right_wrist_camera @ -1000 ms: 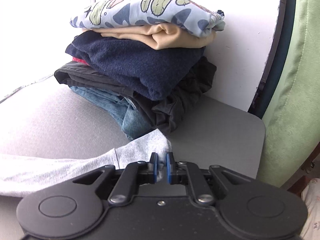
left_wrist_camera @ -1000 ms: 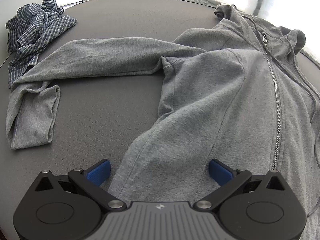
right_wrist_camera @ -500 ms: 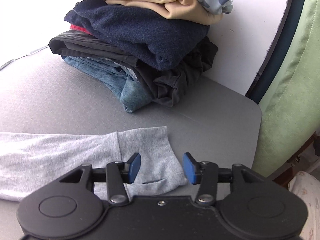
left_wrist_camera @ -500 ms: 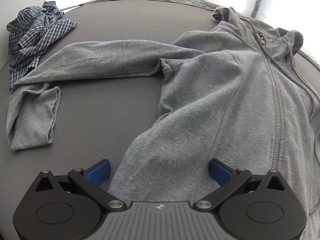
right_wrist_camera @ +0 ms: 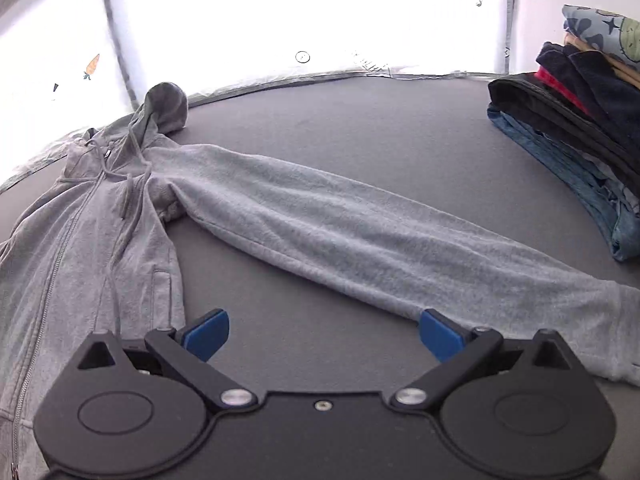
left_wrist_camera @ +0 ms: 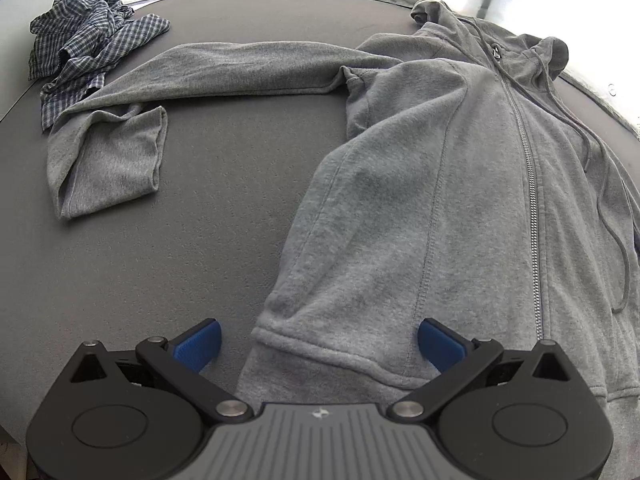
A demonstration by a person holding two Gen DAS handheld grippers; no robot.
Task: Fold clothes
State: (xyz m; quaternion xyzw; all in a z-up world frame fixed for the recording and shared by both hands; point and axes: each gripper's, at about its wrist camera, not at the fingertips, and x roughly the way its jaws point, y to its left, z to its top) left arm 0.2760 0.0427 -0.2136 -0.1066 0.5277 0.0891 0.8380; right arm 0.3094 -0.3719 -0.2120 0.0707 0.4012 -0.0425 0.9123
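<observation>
Currently I see the grey fleece hoodie [left_wrist_camera: 460, 184] lying flat, zipper up, on the dark matte table [left_wrist_camera: 224, 216]. My left gripper [left_wrist_camera: 320, 344] stands wide over its hem, unclamped. My right gripper [right_wrist_camera: 324, 332] is opening above bare table, gripping nothing, beside the straightened sleeve [right_wrist_camera: 360, 232]. Folded stack [right_wrist_camera: 580, 112] occupies the far-right edge.

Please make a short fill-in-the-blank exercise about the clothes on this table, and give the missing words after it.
1. The grey hoodie closes at the front with a ____.
2. The crumpled checked shirt lies beside the end of one hoodie ____.
3. The pile of folded clothes has a ____ garment at the bottom.
4. The sleeve in the right view lies stretched out ____ on the table.

Missing words: zipper; sleeve; blue; flat
</observation>
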